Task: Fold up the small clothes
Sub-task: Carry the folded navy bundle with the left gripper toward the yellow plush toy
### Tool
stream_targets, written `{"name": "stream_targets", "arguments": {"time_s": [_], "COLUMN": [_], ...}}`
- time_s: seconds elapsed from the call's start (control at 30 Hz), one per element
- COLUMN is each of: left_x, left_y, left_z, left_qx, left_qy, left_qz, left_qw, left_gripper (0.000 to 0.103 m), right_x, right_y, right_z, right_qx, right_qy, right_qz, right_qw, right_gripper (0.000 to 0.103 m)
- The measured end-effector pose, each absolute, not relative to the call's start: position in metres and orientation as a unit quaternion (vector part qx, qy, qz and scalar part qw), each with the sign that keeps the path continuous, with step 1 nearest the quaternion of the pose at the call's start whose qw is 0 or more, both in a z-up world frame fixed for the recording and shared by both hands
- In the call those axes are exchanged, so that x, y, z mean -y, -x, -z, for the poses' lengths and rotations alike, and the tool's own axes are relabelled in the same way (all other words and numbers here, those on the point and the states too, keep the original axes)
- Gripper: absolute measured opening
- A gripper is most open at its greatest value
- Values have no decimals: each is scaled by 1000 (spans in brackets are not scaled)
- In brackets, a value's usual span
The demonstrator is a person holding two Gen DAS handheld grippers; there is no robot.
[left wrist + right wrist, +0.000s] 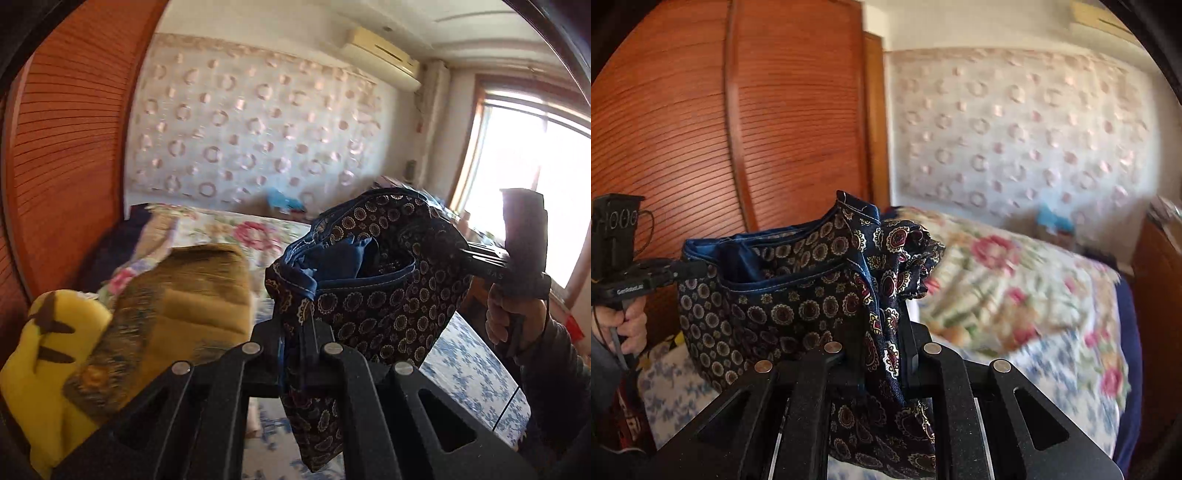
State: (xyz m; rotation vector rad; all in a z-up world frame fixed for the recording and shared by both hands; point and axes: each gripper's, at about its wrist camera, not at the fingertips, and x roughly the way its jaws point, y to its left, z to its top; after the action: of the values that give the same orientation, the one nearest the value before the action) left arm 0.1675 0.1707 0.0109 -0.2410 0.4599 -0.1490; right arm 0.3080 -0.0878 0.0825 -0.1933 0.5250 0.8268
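Your left claw (pixel 308 343) is clenched on one edge of the dark patterned shorts (pixel 373 295), and your right claw (pixel 886 347) grips the opposite edge. Between them the shorts hang in the air, waistband open upward, above the bed (pixel 1015 288) with its floral cover. Beyond stand the wooden wardrobe (pixel 738 110) and a yellow plush toy (pixel 48 354).

- The garment (pixel 376 295) is printed dark navy with cream and maroon medallions; its edges are trimmed in blue.
- The left gripper (pixel 310 339) and right gripper (pixel 886 339) are finished in black.
- The bedspread (pixel 1015 280) is patterned cream with pink flowers; the near sheet (pixel 469 365) is printed white with blue sprigs.
- A yellow plush toy (pixel 48 350) is marked with brown stripes at the near left.
- The wardrobe (pixel 701 110) is coloured reddish-brown, with fine horizontal lines.
- The far wall covering (pixel 258 122) is patterned pale with pink rings.
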Motion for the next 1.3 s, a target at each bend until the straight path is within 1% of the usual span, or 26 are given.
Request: {"name": "stream_targets", "arguments": {"time_s": [0.13,0.33,0.53,0.63,0.7,0.73,0.8,0.83,0.87,0.9,0.97,1.07,1.13,1.3], "left_x": [-200,-225,-255,-264,-266,-266,-268,-268,-268,-266,-266,-266,-266,-266], "left_y": [-159,-154,-148,-144,-143,-143,-145,-145,-144,-143,-145,-146,-145,-148], "left_z": [5,26,63,82,92,95,99,99,100,100,100,101,101,103], "left_qx": [-228,-227,-252,-271,-283,-286,-290,-289,-289,-289,-293,-295,-295,-302], "left_qy": [142,159,183,192,192,191,191,192,194,194,193,194,196,190], "left_qz": [42,6,-45,-56,-60,-62,-67,-67,-66,-66,-67,-69,-71,-79], "left_qw": [962,961,949,942,938,937,936,935,935,935,934,933,933,931], "left_gripper": [2,2,2,2,2,2,2,2,2,2,2,2,2,2], "right_x": [19,-67,-149,-175,-196,-199,-208,-209,-210,-208,-194,-179,-170,-154], "right_y": [-326,-350,-375,-386,-392,-394,-399,-400,-403,-406,-408,-402,-397,-382], "right_z": [-88,-83,-63,-51,-40,-37,-33,-36,-39,-43,-50,-52,-46,-11], "right_qx": [-249,-251,-265,-274,-286,-290,-290,-286,-282,-279,-268,-251,-262,-291], "right_qy": [134,199,236,238,238,237,236,235,228,221,201,207,208,210], "right_qz": [-430,-451,-475,-485,-487,-483,-470,-464,-456,-452,-449,-450,-457,-468], "right_qw": [858,833,806,796,790,792,800,805,813,818,828,832,824,807], "right_gripper": [9,9,9,9,13,14,21,27,40,45,45,46,46,46]}}
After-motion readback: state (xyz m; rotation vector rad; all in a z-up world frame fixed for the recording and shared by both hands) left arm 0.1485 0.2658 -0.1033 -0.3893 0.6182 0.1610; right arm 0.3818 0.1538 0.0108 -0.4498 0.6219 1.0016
